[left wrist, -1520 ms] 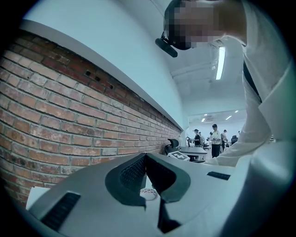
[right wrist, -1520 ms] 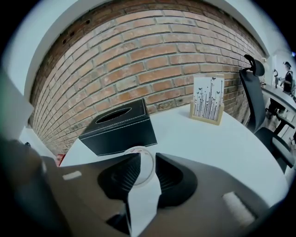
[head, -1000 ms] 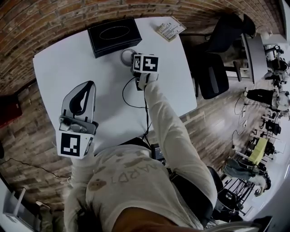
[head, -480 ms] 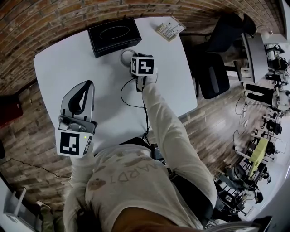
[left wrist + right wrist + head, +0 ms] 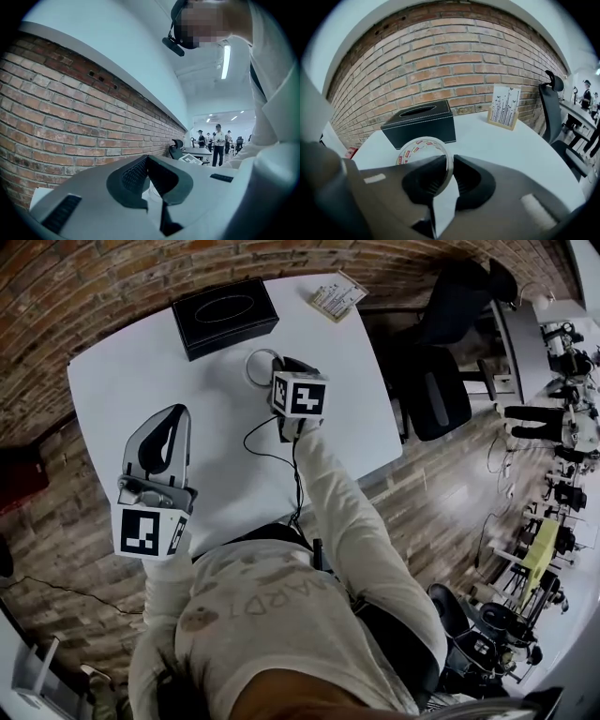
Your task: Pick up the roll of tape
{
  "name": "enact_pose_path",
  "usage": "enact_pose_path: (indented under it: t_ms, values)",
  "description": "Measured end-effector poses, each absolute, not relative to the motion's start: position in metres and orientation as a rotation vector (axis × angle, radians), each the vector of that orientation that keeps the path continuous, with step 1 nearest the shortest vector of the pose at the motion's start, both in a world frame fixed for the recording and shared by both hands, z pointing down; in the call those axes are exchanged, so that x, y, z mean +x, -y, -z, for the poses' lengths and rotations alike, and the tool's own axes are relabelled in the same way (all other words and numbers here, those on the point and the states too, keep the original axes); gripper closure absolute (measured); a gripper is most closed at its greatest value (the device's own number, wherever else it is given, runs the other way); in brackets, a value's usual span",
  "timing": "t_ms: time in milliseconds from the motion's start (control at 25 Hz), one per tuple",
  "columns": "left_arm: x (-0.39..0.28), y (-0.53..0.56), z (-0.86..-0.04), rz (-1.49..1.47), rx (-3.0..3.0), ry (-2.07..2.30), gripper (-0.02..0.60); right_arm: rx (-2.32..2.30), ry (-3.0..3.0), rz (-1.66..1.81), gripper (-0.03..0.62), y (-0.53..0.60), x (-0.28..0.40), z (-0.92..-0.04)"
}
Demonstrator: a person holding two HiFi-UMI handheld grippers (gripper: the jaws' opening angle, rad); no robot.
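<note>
The roll of tape (image 5: 423,150) is a clear ring with a red-printed core. In the right gripper view my right gripper (image 5: 450,166) is shut on the ring's wall, one pad inside and one outside, and holds the roll tilted above the white table (image 5: 497,140). The head view shows the roll (image 5: 261,367) sticking out beyond the right gripper (image 5: 281,371), in front of the black box. My left gripper (image 5: 172,423) hovers over the table's near left part with its jaw tips together and nothing between them; in its own view the left gripper (image 5: 147,159) points level along the brick wall.
A black tissue box (image 5: 225,315) stands at the table's far edge, and a printed card stand (image 5: 336,296) at the far right corner. A black cable (image 5: 272,442) trails across the table. An office chair (image 5: 441,390) stands off the right edge. The brick wall (image 5: 440,61) runs behind.
The right gripper's jaws closed on the wall of the tape roll. It then rose and drew back towards the person with the roll in it. The left gripper stayed put.
</note>
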State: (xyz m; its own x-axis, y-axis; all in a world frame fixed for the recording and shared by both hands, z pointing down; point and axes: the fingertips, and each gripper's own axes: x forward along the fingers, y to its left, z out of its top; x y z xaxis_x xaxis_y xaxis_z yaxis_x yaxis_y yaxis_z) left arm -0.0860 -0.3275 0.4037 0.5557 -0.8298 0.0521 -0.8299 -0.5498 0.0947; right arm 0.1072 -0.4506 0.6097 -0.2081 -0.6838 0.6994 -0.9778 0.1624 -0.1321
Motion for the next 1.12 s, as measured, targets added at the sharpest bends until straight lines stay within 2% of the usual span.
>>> enact_pose_path:
  t_ms: [1120]
  values:
    - [-0.030, 0.257, -0.361, 0.039, 2.732, 1.380, 0.575, 1.730, 2.232, -0.562, 0.536, 0.331, 0.152, -0.479]
